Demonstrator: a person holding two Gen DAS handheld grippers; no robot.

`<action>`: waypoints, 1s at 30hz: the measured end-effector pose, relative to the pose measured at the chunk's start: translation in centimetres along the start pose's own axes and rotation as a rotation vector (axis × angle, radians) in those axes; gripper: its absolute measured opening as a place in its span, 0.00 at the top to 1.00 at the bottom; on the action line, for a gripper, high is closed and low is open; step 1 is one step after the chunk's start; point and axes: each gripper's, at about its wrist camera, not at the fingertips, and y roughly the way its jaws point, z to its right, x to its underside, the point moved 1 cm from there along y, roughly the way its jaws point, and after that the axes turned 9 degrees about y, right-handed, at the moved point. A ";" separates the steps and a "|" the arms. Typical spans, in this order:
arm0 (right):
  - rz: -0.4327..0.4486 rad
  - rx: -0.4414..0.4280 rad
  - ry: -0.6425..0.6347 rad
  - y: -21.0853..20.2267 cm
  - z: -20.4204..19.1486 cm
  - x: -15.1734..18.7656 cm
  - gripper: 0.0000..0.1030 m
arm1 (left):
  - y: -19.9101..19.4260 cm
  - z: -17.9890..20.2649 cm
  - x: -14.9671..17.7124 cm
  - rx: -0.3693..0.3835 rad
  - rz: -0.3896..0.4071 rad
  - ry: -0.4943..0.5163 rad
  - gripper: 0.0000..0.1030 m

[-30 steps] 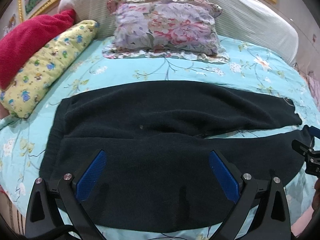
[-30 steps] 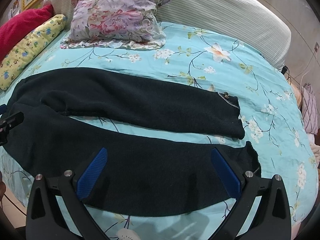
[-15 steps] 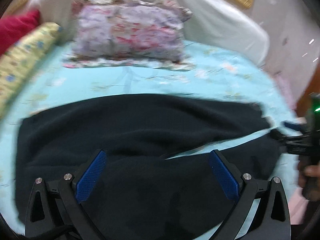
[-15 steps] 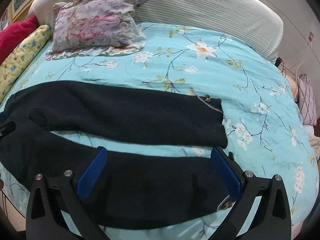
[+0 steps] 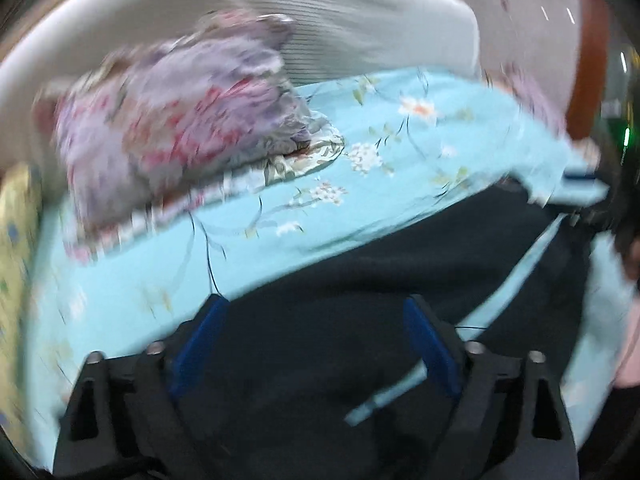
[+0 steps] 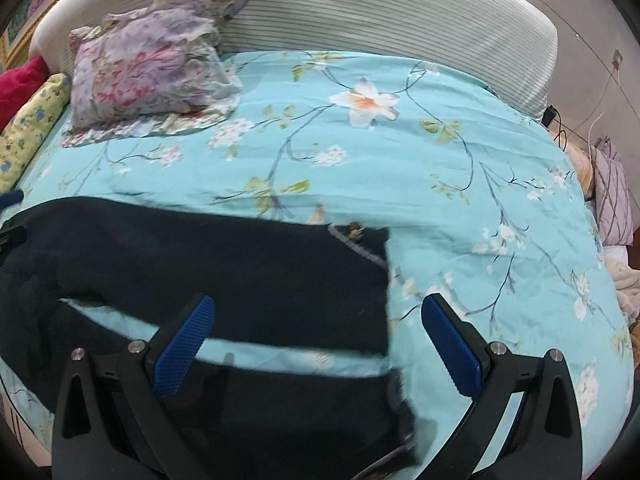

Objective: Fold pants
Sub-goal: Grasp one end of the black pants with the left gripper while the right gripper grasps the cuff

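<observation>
Black pants lie spread flat on a turquoise floral bedspread, the two legs side by side with a thin strip of bedspread between them. My right gripper is open and empty, low over the leg ends near the cuffs. My left gripper is open and empty, low over the pants at the waist end; this view is blurred by motion. The other gripper shows at the right edge of the left wrist view.
A purple floral pillow rests against the white striped headboard. A yellow bolster and a red cushion lie at the left. Bedding and cushions lie off the bed's right side.
Both grippers moved forward and lower toward the pants. The left view swung right and tilted, now blurred. The right gripper shifted right toward the cuffs. Both stayed open.
</observation>
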 end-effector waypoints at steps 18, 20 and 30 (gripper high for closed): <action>-0.233 -0.083 0.051 9.7 5.6 -4.6 0.18 | 12.9 -0.5 -2.9 0.270 -0.281 0.290 0.58; -0.236 -0.093 0.045 10.0 5.4 -4.5 0.21 | 13.4 -0.6 -3.0 0.288 -0.290 0.299 0.59; -0.185 -0.214 0.059 6.8 4.9 -5.0 0.91 | 10.2 0.5 -2.8 0.377 -0.286 0.272 0.95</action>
